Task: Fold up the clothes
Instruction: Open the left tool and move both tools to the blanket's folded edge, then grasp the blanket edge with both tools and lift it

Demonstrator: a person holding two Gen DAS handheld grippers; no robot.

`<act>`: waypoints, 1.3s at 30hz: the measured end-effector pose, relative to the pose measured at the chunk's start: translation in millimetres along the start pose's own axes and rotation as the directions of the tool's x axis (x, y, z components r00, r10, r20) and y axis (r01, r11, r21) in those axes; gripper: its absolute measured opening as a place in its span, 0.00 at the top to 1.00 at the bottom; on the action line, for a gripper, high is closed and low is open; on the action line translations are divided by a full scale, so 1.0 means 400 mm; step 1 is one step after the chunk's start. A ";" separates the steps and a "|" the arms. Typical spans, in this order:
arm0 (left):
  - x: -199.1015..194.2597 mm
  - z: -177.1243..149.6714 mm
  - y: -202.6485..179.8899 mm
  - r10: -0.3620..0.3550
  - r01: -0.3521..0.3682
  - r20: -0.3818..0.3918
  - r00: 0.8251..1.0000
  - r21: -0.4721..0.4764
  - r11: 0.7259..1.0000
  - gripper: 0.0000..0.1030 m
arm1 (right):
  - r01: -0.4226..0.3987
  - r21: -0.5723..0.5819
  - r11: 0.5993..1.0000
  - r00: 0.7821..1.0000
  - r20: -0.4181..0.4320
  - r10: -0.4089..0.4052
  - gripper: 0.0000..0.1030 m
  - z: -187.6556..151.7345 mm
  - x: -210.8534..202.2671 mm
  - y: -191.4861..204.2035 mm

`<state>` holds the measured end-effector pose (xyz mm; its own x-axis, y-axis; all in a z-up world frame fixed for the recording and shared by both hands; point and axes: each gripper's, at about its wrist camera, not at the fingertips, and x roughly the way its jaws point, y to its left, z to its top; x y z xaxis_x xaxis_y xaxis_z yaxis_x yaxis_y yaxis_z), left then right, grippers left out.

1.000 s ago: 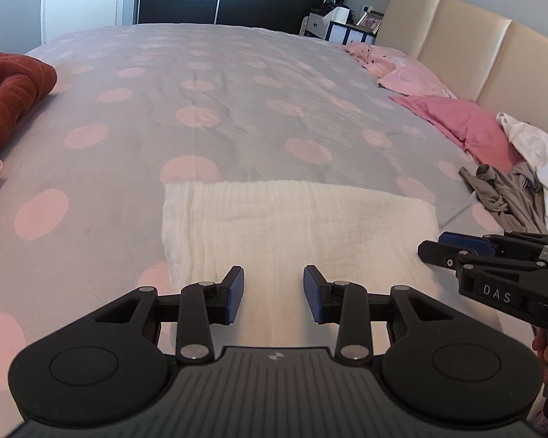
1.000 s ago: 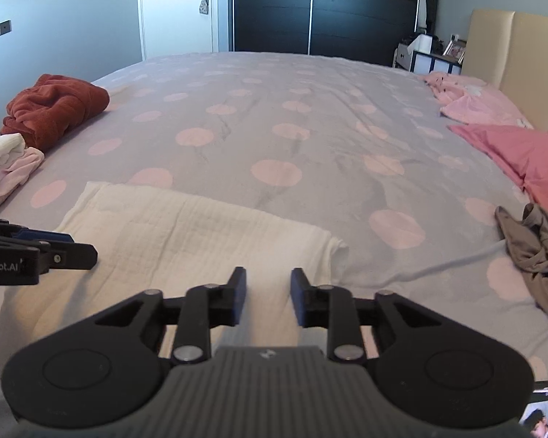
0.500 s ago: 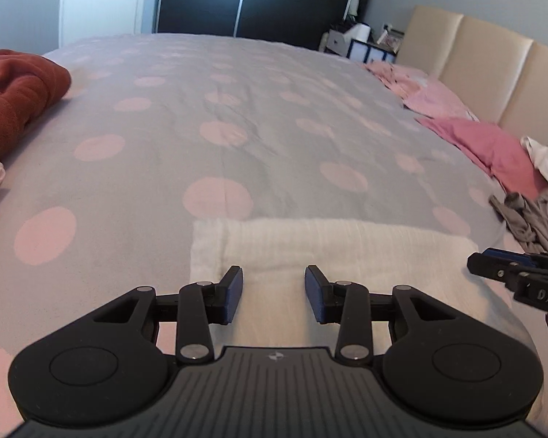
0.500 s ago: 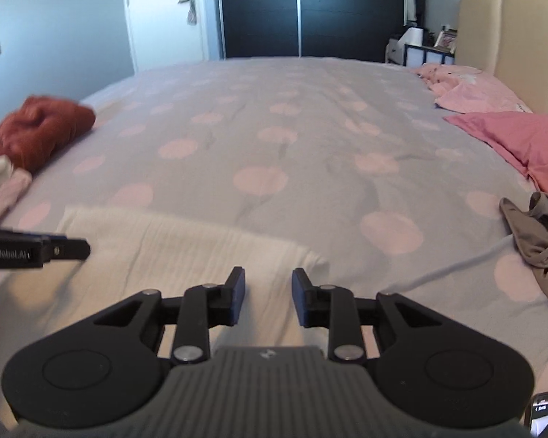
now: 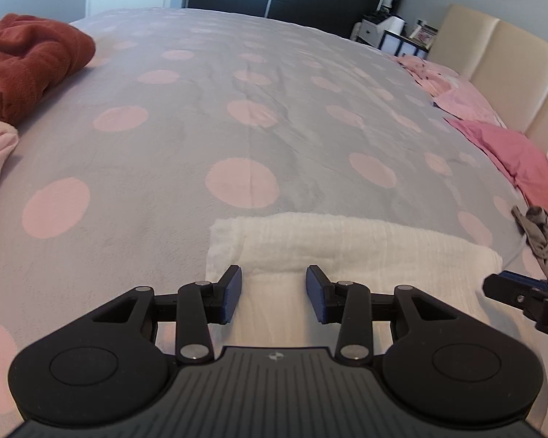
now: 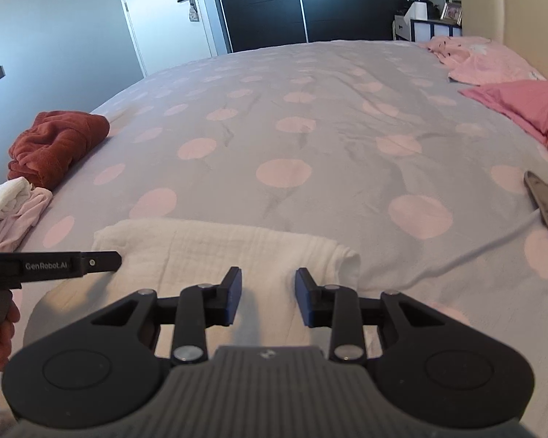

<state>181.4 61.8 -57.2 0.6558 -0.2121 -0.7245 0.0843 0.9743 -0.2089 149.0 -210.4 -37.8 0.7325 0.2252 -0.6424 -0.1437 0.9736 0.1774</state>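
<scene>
The folded white cloth (image 5: 347, 252) lies just ahead of both grippers' wide, empty jaws.

A white, crinkly muslin cloth (image 5: 347, 248) lies folded into a long flat band across the near edge of the bed. Its left end shows stacked layers; its right end (image 6: 341, 255) rolls over in a soft fold.

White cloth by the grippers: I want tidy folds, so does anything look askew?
Slightly. The white cloth lies folded flat on the bedspread, but its right end bunches into a rounded lump instead of a crisp edge.
</scene>
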 end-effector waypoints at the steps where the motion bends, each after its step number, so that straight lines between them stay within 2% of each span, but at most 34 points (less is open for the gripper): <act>1: -0.014 0.001 -0.001 0.007 -0.007 0.023 1.000 -0.008 1.000 0.65 | -0.003 0.008 1.000 1.000 0.012 0.003 0.65 0.003 -0.008 -0.005; 3: -0.039 0.001 -0.006 0.021 -0.021 0.065 0.998 -0.001 1.000 0.64 | -0.007 -0.004 1.000 0.998 0.054 0.008 0.65 0.007 -0.023 -0.007; 5: -0.045 0.001 -0.008 0.054 -0.057 0.076 0.996 0.026 0.998 0.64 | 0.016 -0.047 0.999 0.996 0.093 -0.012 0.65 0.001 -0.028 -0.003; 7: -0.032 0.002 -0.003 0.089 -0.092 0.053 0.995 0.051 0.995 0.64 | 0.029 -0.054 0.998 0.998 0.063 -0.025 0.65 -0.010 -0.008 -0.010; 10: -0.008 0.005 0.010 0.105 -0.105 -0.004 0.994 0.070 0.992 0.64 | -0.010 -0.003 1.000 0.999 -0.045 0.010 0.65 -0.038 0.041 -0.035; 15: -0.007 0.006 0.020 0.106 -0.105 -0.016 0.994 0.068 0.992 0.64 | 0.012 -0.040 0.999 0.999 -0.045 -0.013 0.65 -0.051 0.043 -0.033; 19: -0.050 0.009 0.031 0.108 -0.109 0.035 0.994 0.038 0.993 0.64 | 0.033 -0.018 0.999 0.999 0.024 -0.033 0.65 -0.035 -0.004 -0.036; 22: -0.090 0.011 0.044 0.103 -0.105 0.076 0.992 0.017 0.994 0.55 | 0.058 -0.008 0.998 0.996 0.069 -0.057 0.65 -0.029 -0.034 -0.043; 24: -0.115 0.010 0.053 0.073 -0.075 0.086 0.994 0.022 0.997 0.50 | 0.057 0.017 0.998 0.996 0.068 -0.058 0.64 -0.036 -0.043 -0.054; 25: -0.126 0.009 0.056 0.051 -0.053 0.084 0.995 0.029 0.998 0.49 | 0.049 0.034 0.998 0.997 0.063 -0.052 0.59 -0.042 -0.045 -0.062; 26: -0.134 0.007 0.058 0.024 -0.027 0.075 0.997 0.036 0.999 0.45 | 0.038 0.055 0.998 0.997 0.057 -0.041 0.49 -0.047 -0.047 -0.072; 28: -0.144 0.002 0.063 -0.035 0.033 0.051 0.998 0.032 0.999 0.43 | 0.010 0.101 0.995 0.999 0.051 -0.015 0.39 -0.057 -0.056 -0.093; 30: -0.151 -0.008 0.071 -0.083 0.082 0.035 0.996 0.029 0.996 0.37 | -0.020 0.145 0.989 0.999 0.045 0.013 0.38 -0.066 -0.065 -0.112; 32: -0.157 -0.020 0.081 -0.096 0.095 0.036 0.995 0.031 0.995 0.36 | -0.074 0.194 0.978 0.997 0.045 0.066 0.30 -0.070 -0.071 -0.125; 35: -0.160 -0.038 0.111 -0.108 0.108 0.037 0.993 -0.014 0.994 0.36 | -0.125 0.254 0.959 0.992 0.032 0.121 0.25 -0.081 -0.071 -0.141; 39: -0.140 -0.063 0.141 -0.189 0.188 -0.007 0.982 -0.071 0.979 0.35 | -0.133 0.310 0.941 0.989 -0.019 0.146 0.25 -0.102 -0.051 -0.156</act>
<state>130.4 126.7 -45.0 0.6227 -0.3933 -0.6764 0.1526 0.9089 -0.3881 115.8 -274.0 -66.4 0.6908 0.3659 -0.6236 -0.0268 0.8748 0.4837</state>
